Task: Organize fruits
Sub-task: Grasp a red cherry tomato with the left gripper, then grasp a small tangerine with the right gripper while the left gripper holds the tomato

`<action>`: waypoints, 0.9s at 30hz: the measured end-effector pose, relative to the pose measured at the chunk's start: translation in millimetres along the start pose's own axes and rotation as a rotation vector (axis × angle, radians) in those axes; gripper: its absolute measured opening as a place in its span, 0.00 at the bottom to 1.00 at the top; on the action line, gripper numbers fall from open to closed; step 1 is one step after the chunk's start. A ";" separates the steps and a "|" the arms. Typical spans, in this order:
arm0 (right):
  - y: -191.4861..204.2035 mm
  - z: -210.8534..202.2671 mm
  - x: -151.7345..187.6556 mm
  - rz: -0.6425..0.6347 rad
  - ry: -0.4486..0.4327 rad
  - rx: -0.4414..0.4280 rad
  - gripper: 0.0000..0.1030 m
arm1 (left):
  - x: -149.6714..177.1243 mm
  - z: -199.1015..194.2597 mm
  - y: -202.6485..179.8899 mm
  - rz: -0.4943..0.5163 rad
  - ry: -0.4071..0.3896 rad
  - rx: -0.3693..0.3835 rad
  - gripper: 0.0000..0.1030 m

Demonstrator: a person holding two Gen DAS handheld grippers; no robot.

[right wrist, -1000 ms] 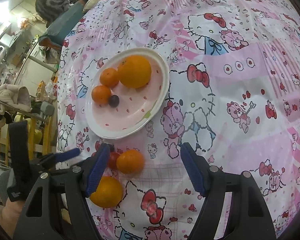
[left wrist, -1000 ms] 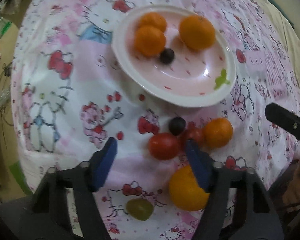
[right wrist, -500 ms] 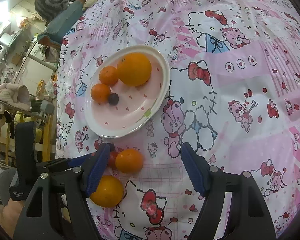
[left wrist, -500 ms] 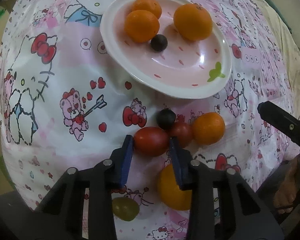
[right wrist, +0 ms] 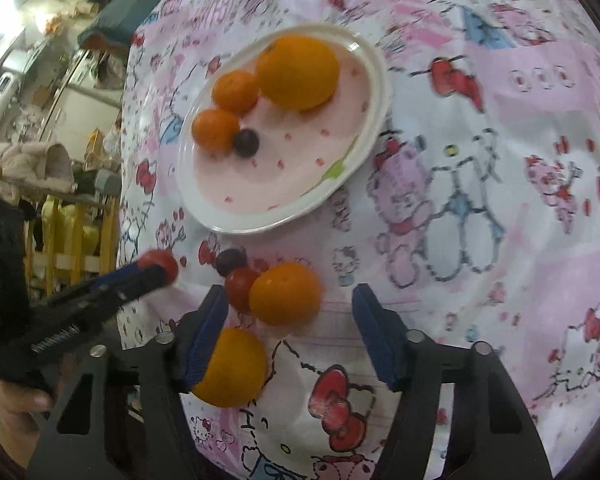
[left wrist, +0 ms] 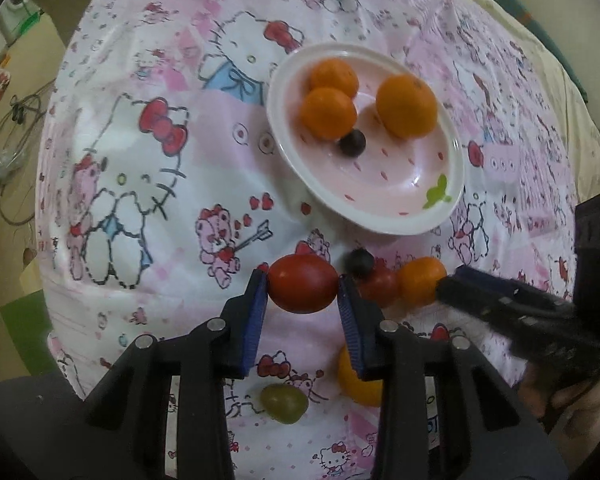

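My left gripper [left wrist: 302, 294] is shut on a red tomato [left wrist: 302, 283], held a little above the cloth in front of the pink plate [left wrist: 404, 222]. The plate holds three oranges and a dark grape [left wrist: 352, 142]. On the cloth lie a dark grape [left wrist: 359, 261], a small red tomato [left wrist: 380, 282], a small orange [left wrist: 420, 280], a big orange [left wrist: 352, 380] and a green grape [left wrist: 284, 403]. My right gripper [right wrist: 290, 316] is open around the small orange [right wrist: 285, 293]. In the right wrist view, the left gripper [right wrist: 156, 269] holds the tomato at the left.
The table is covered with a pink cartoon-print cloth [left wrist: 140, 152]. Its edge drops off at the left, with cables on the floor [left wrist: 8, 120]. The right wrist view shows household clutter and a yellow rack [right wrist: 72, 240] beyond the table edge.
My left gripper closed on the red tomato and lifted it off the cloth. My right gripper moved forward, so the small orange now lies between its open fingers.
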State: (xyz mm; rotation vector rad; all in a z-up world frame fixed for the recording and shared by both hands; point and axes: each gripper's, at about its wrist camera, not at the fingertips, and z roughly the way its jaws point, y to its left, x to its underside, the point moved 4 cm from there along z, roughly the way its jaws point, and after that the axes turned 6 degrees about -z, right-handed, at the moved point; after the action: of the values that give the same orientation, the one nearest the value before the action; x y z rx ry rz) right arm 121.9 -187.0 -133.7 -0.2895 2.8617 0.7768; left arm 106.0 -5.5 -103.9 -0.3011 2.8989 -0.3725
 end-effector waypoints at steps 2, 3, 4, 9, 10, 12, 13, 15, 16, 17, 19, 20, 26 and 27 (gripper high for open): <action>4.4 7.8 1.3 -0.017 0.018 0.001 0.62 | -0.7 -1.5 0.3 0.000 -0.004 0.005 0.31; 5.6 12.5 2.3 -0.017 0.031 -0.006 0.61 | -1.2 -2.2 -0.4 0.002 -0.007 0.007 0.31; 5.7 16.1 3.0 -0.018 0.040 -0.005 0.57 | -0.8 -5.3 1.6 0.004 -0.009 0.010 0.31; 2.5 21.1 2.2 -0.020 0.057 -0.003 0.43 | -1.6 -8.6 -3.6 0.015 -0.021 0.015 0.31; 1.8 20.1 1.7 -0.021 0.055 -0.006 0.43 | -1.8 -8.8 -4.4 0.015 -0.023 0.016 0.31; -0.1 17.6 2.0 -0.021 0.046 0.001 0.43 | -2.4 -9.2 -5.9 0.017 -0.026 0.016 0.31; -0.9 16.2 2.5 -0.019 0.042 0.002 0.43 | -2.5 -9.0 -6.0 0.018 -0.027 0.012 0.31; -0.7 12.9 2.5 -0.020 0.033 0.003 0.43 | -2.6 -8.3 -6.1 0.021 -0.028 0.009 0.31; -1.4 11.2 2.0 -0.023 0.029 0.005 0.43 | -2.4 -8.2 -6.3 0.026 -0.030 0.004 0.31; -1.1 10.1 1.5 -0.024 0.026 0.005 0.43 | -2.1 -8.3 -6.7 0.031 -0.034 -0.001 0.31; -0.3 7.8 0.6 -0.025 0.019 0.006 0.43 | -2.1 -8.9 -7.0 0.042 -0.045 -0.014 0.31; 0.1 6.8 0.1 -0.028 0.015 0.009 0.43 | -2.3 -8.8 -6.6 0.044 -0.050 -0.019 0.31; 1.7 -2.8 -1.6 -0.039 -0.008 0.007 0.43 | -4.5 -5.9 2.8 0.040 -0.071 -0.058 0.31; 2.1 -5.2 -1.8 -0.040 -0.014 0.005 0.43 | -4.8 -5.2 4.5 0.038 -0.074 -0.063 0.31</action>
State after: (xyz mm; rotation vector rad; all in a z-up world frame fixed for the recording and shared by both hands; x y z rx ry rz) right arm 122.7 -187.6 -127.9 -0.3390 2.8350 0.7615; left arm 108.6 1.1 -99.3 -0.2638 2.8434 -0.2583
